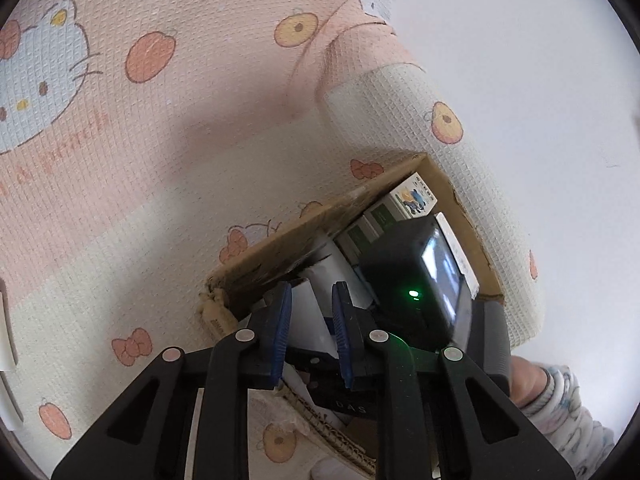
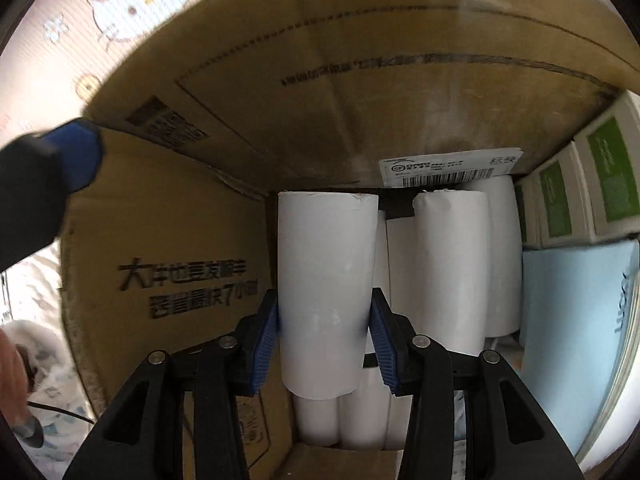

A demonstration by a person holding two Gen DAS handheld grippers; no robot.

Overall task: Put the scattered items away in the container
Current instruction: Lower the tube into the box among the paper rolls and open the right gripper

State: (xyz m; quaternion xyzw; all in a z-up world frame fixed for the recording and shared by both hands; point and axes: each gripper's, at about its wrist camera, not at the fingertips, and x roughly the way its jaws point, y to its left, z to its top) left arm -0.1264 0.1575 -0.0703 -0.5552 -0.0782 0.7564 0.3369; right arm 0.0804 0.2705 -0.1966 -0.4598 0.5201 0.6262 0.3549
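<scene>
In the right wrist view my right gripper (image 2: pixel 325 322) is shut on a white paper roll (image 2: pixel 326 276), held inside the cardboard box (image 2: pixel 168 240) above several other white rolls (image 2: pixel 444 264). Green-labelled small boxes (image 2: pixel 576 196) and a light blue packet (image 2: pixel 568 332) fill the box's right side. In the left wrist view my left gripper (image 1: pixel 311 322) is open and empty, hovering over the near corner of the cardboard box (image 1: pixel 276 256). The right gripper's black body (image 1: pixel 416 272) sits in the box ahead of it. The left gripper's blue fingertip (image 2: pixel 76 156) shows at the box's left wall.
The box stands on a pink and cream cartoon-print mat (image 1: pixel 160 140). A white floor or wall (image 1: pixel 520 60) lies beyond the mat's edge. The person's sleeve (image 1: pixel 560 408) is at the lower right.
</scene>
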